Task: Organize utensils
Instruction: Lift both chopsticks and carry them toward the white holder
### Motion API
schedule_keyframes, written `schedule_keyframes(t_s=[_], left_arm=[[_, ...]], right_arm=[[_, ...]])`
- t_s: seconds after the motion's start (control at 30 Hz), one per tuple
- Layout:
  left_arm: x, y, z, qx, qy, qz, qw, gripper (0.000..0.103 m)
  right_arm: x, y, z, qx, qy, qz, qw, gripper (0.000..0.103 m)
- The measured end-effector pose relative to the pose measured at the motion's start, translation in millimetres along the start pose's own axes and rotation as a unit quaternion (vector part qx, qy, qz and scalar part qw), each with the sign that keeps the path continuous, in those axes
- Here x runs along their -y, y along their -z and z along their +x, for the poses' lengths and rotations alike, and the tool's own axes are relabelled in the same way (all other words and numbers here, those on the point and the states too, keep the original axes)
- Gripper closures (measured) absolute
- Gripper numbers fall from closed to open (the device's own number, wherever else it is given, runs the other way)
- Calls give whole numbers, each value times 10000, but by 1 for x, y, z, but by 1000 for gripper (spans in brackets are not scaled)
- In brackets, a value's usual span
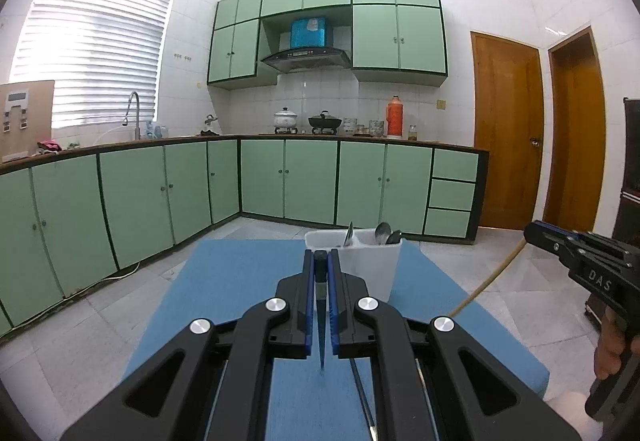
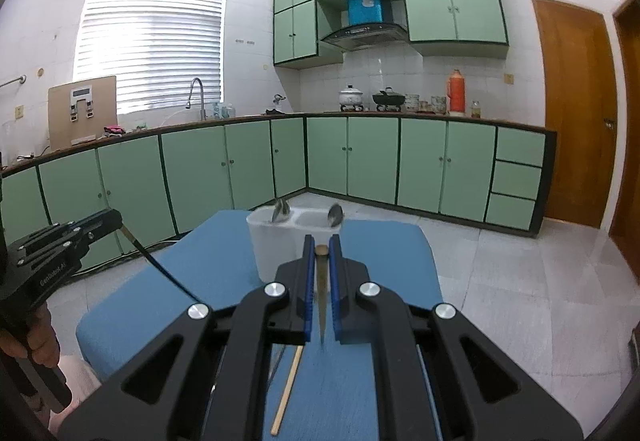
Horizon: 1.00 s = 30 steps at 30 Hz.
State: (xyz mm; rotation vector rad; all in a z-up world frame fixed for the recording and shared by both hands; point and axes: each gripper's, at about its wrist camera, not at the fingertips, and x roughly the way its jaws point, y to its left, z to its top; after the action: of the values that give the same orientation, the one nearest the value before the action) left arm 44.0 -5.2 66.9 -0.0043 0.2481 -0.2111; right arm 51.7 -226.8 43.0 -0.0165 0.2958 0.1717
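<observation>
From the left wrist view, the left gripper (image 1: 321, 261) is clamped on a dark chopstick (image 1: 321, 321) that slants down to the blue mat (image 1: 240, 281), with the white utensil holder (image 1: 370, 265) at one o'clock just beyond its fingertips, spoons (image 1: 383, 232) standing in it. At three o'clock the right gripper (image 1: 530, 233) pinches a wooden chopstick (image 1: 488, 281) angled to the mat. A second wooden chopstick (image 2: 286, 389) lies on the mat at seven o'clock in the right wrist view.

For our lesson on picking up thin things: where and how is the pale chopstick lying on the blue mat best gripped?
Grip the pale chopstick around its middle, coming straight down from above and closing across its width. It lies flat on the blue mat, long and thin, so a sideways approach finds nothing to catch.
</observation>
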Motion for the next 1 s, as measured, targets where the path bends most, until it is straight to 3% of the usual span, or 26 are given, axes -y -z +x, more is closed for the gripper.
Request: schedule_keyframes(t_s=[0.4, 0.6, 1.0], left_arm=[[-6, -34, 10, 147, 184, -50, 9997, 97], [-9, -55, 16, 323, 203, -113, 9992, 97], [-3, -131, 54, 987, 184, -78, 9949, 97]], right_arm=[[4, -45, 22, -128, -359, -149, 9992, 97], [5, -79, 24, 112, -460, -211, 9987, 97], [22, -154, 56, 618, -464, -68, 9970, 97]])
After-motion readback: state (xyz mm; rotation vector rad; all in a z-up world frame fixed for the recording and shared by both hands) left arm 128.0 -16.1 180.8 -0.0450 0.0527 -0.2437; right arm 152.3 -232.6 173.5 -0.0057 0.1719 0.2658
